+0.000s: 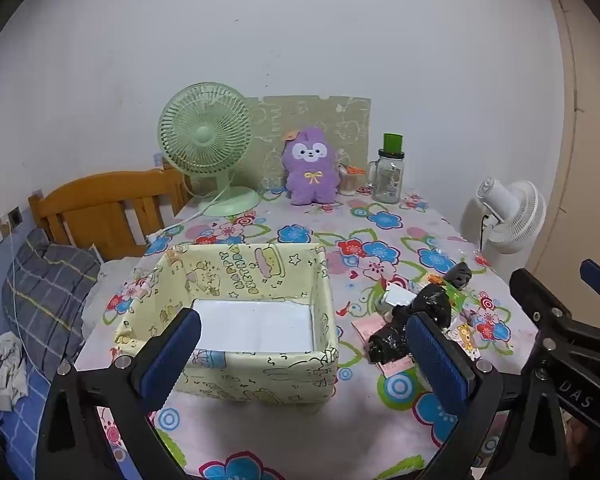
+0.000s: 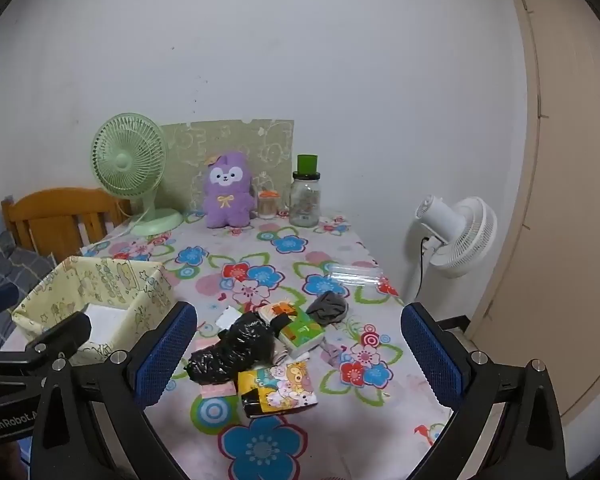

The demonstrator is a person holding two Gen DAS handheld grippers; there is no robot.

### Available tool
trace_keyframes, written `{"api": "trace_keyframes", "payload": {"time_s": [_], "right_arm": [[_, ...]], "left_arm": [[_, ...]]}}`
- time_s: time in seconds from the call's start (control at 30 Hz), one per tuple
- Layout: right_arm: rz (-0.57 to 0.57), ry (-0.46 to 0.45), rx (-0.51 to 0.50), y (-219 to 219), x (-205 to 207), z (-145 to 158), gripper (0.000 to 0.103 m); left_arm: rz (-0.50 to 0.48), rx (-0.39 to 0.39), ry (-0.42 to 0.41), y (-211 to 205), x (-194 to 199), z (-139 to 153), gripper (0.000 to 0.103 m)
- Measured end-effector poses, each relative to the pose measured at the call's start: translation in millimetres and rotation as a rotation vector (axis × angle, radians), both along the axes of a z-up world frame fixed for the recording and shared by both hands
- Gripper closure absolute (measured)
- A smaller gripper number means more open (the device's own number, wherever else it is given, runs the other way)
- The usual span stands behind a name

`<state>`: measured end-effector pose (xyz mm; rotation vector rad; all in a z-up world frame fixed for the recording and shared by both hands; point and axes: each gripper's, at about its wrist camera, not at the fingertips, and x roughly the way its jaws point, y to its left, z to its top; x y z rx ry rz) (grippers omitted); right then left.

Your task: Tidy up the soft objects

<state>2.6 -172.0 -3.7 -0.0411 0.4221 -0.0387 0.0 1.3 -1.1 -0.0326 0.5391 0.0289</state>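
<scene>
**Soft items, unsorted; box empty**

While both claws hang spread wide and hold nothing, the first pick looks best taken from the pile's near edge. Right claw [image 2: 299, 346]: black bag [image 2: 236, 350] just ahead, toward its left finger; cartoon pack [image 2: 278, 388] lowest between the fingers; green pack [image 2: 302, 330] and grey cloth [image 2: 329, 308] beyond. Left claw [image 1: 304, 356]: box [image 1: 236, 280] straight ahead, pile off its right finger. Judgement: pinch one item mid-body, lift clear, lower into box.
</scene>
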Motion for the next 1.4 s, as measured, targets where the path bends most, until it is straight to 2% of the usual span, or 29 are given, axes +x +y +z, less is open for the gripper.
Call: {"api": "trace_keyframes", "payload": {"time_s": [0.3,0.33,0.77,1.4], "right_arm": [[0.026,0.006,0.066,-5.0,4.6,4.1,0.000],[0.026,0.005,0.062,-4.1,3.7,5.7,0.000],[0.033,0.021,0.056,-2.6,11.9,5.9,0.000],[0.040,0.031,0.063,-2.9,13.7,4.7,0.000]], "left_arm": [[0.056,0.004,0.002,10.2,-6.3,-0.5,0.000],[-0.007,0.000,0.002,4.6,-1.9,-0.5,0.000],[0.023,0.035,-0.009,2.2,6.4,-1.6,0.001],[0.027,0.033,-0.012,3.4,6.2,-1.3,0.001]]}}
